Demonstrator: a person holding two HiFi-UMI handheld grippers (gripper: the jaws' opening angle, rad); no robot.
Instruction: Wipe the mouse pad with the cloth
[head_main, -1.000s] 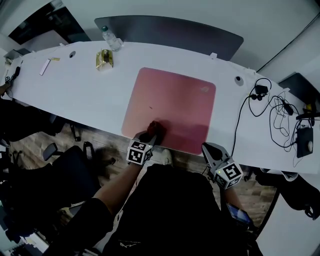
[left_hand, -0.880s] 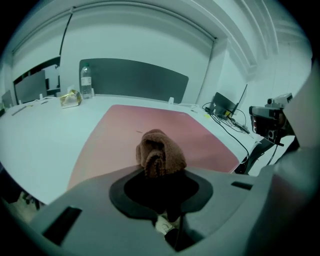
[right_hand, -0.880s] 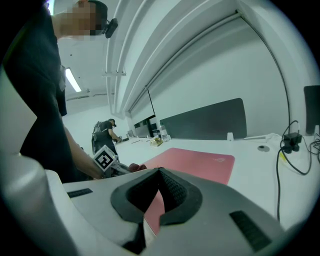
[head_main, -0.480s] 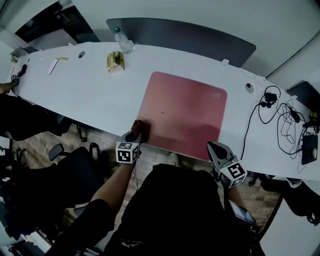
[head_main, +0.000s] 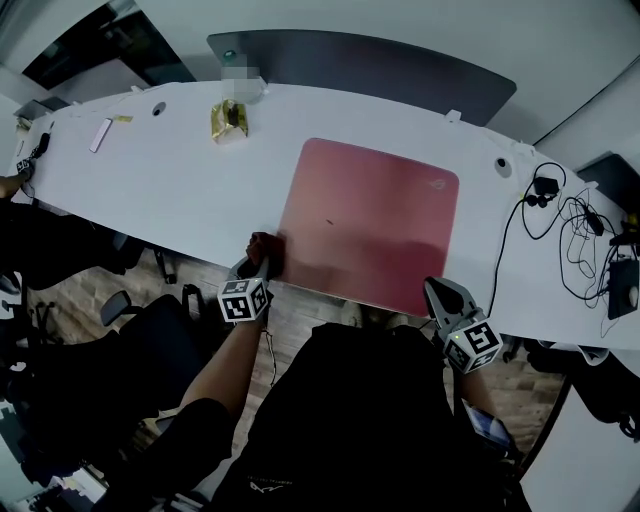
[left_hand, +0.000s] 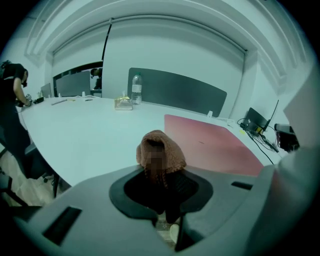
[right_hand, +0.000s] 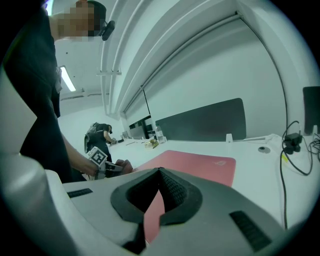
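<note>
The white tabletop (head_main: 180, 190) curves across the head view from 9 o'clock to 3 o'clock. A pink mouse pad (head_main: 370, 225) lies flat on it, about midway along and close to the near edge. At 10 o'clock from the pad sits a gold packet (head_main: 230, 120), with a clear bottle (left_hand: 135, 89) just beyond it. Farther out the same way lies 1 small white strip (head_main: 100, 134). At 3 o'clock, black cables (head_main: 560, 215) sprawl.
</note>
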